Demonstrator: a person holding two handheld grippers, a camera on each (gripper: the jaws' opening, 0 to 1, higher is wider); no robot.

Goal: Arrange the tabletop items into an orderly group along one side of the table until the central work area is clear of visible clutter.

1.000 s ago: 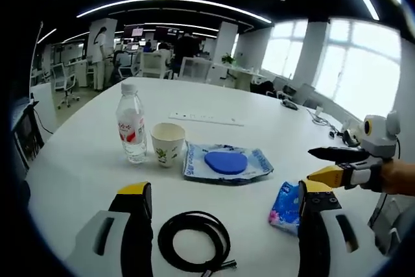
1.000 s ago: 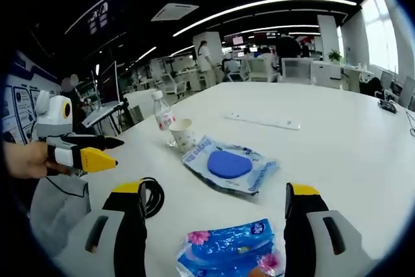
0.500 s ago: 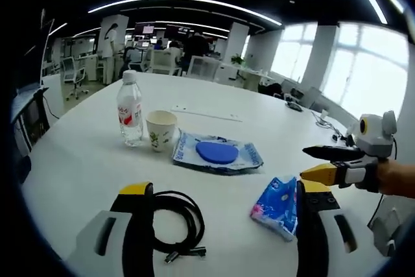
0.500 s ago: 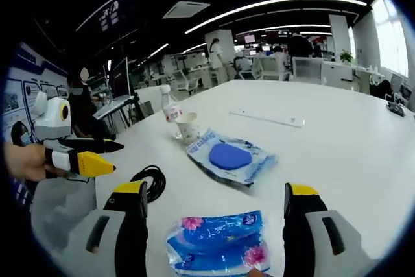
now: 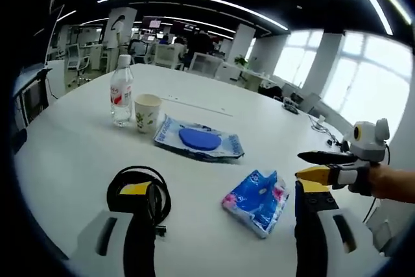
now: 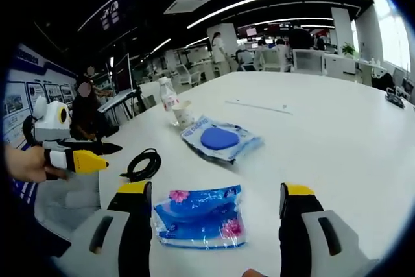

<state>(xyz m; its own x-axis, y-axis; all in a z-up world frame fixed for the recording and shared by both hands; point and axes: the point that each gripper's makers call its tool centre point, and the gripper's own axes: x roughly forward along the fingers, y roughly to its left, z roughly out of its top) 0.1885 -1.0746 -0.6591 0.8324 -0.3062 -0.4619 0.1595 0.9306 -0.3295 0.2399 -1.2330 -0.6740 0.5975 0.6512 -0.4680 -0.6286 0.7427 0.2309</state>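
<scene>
- Here we see the white table (image 6: 337,121), its middle not yet cleared.
- The blue-disc packet (image 5: 198,142) lies centrally; we judge most tidying remains.
- The tissue pack (image 6: 201,215) lies near, between the spread, empty jaws of the right gripper (image 6: 217,218).
- The black cable (image 5: 137,189) coils near left, at the left gripper (image 5: 224,225), jaws likewise apart.
- The bottle (image 5: 120,91) and paper cup (image 5: 146,113) stand just beside each other, far left.
- Nothing blocks either reach.

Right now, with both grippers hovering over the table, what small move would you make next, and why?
Probably lower the right gripper onto the blue tissue pack and close: its jaws stand open with the pack lying flat between them, apart from the bottle and paper cup.
</scene>
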